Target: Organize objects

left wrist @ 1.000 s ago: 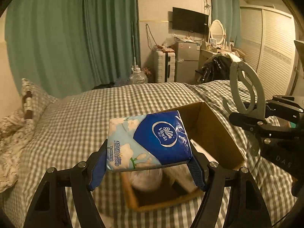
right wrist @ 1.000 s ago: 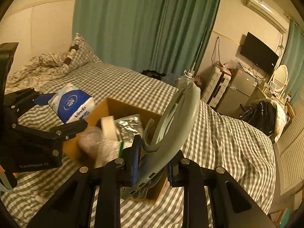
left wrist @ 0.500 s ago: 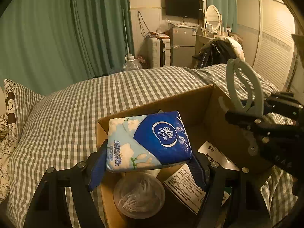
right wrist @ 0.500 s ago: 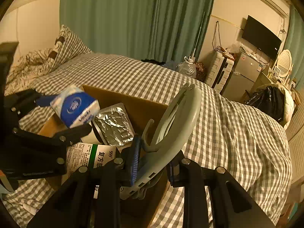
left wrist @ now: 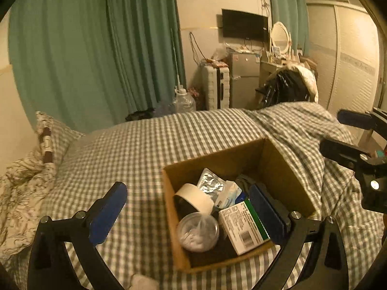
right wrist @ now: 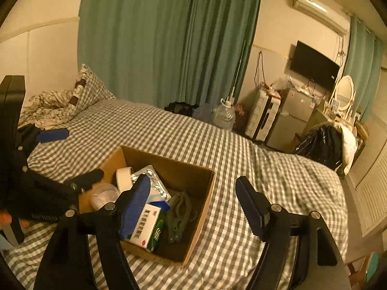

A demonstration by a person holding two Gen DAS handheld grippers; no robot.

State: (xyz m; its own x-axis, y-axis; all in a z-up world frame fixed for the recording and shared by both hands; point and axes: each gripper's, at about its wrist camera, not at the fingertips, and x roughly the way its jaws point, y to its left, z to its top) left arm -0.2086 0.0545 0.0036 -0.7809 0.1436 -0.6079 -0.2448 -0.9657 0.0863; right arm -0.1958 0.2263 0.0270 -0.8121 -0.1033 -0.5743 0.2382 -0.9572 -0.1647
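Observation:
An open cardboard box (left wrist: 212, 162) (right wrist: 169, 160) sits on the checked bed. In it lie a tape roll (left wrist: 193, 197) (right wrist: 123, 176), a foil blister pack (left wrist: 210, 184) (right wrist: 156, 184), the blue tissue pack (left wrist: 231, 193) (right wrist: 158, 201), a green-and-white medicine box (left wrist: 244, 227) (right wrist: 147, 227) and a clear round tub (left wrist: 197, 232) (right wrist: 104, 193). The grey hand-grip exerciser (right wrist: 179, 212) lies at the box's right side. My left gripper (left wrist: 187, 212) (right wrist: 82, 154) hangs above the box, jaws opening, nothing between them. The right gripper (right wrist: 193, 207) (left wrist: 338, 133) is also opening and empty.
The bed's checked cover (left wrist: 145, 149) spreads all around the box, with a pillow and a rumpled quilt (right wrist: 55, 104) at the head end. Beyond the bed stand green curtains (left wrist: 96, 48), a water jug (right wrist: 223, 117), a suitcase and a small fridge (left wrist: 244, 82).
Both grippers opened. The tissue pack left the left jaws and the grey hand-grip left the right jaws; both now lie in the box. Both grippers drew back and up from the box.

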